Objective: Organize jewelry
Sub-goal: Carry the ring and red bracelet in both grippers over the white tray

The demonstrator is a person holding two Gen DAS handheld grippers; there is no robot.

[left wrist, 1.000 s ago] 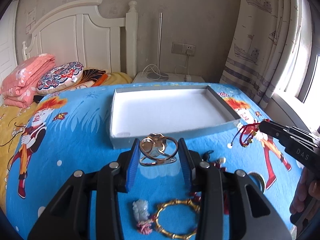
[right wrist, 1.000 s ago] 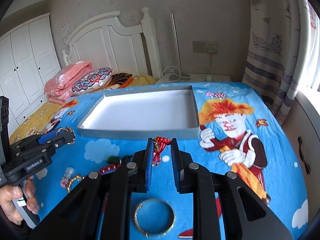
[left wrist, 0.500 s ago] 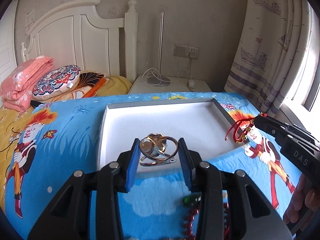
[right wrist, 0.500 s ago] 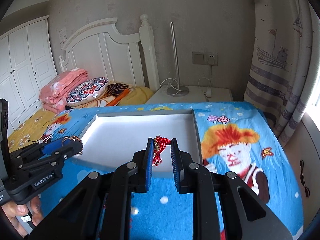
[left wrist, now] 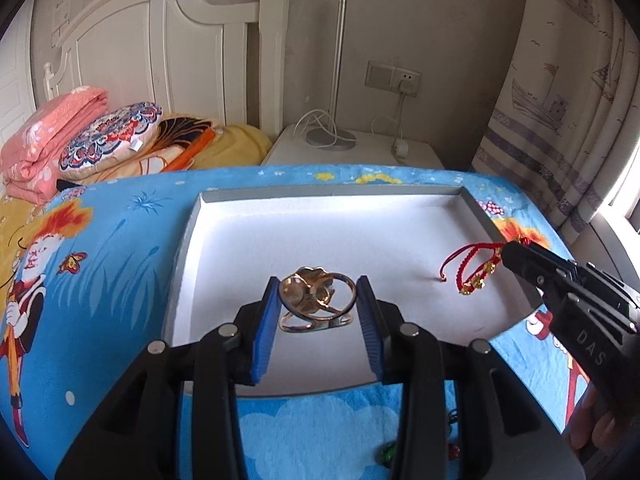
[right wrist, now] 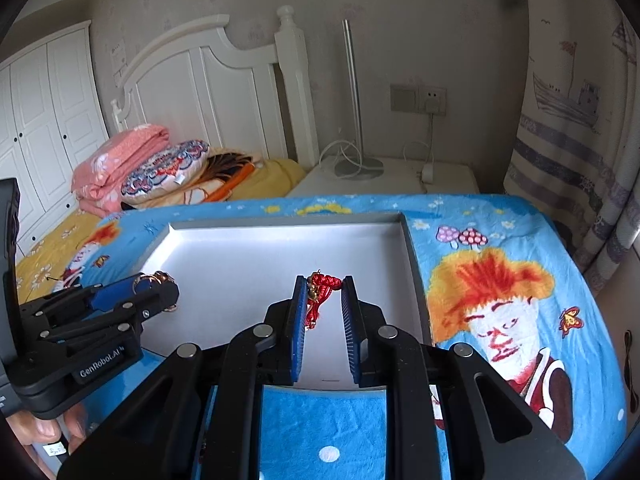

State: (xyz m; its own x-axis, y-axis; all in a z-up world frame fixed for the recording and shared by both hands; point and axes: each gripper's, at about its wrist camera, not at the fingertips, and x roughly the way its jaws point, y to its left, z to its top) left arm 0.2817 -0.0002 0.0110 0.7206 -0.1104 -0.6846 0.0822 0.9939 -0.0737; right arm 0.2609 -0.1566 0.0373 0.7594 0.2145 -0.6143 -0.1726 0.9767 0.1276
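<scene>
Your left tool [left wrist: 317, 299] is clamped on the gold ring [left wrist: 316, 298] over the tray's [left wrist: 182, 268] near edge — your right tool [right wrist: 324, 286] pinches the red cord bracelet [right wrist: 320, 290] beside the tray's right wall.

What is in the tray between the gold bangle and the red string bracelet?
Nothing: in the left wrist view, only bare white tray floor lies between the gold bangle and the red string bracelet.

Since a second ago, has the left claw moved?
Yes. The left claw, shut on the gold bangle, advanced from the blue blanket over the white tray.
</scene>
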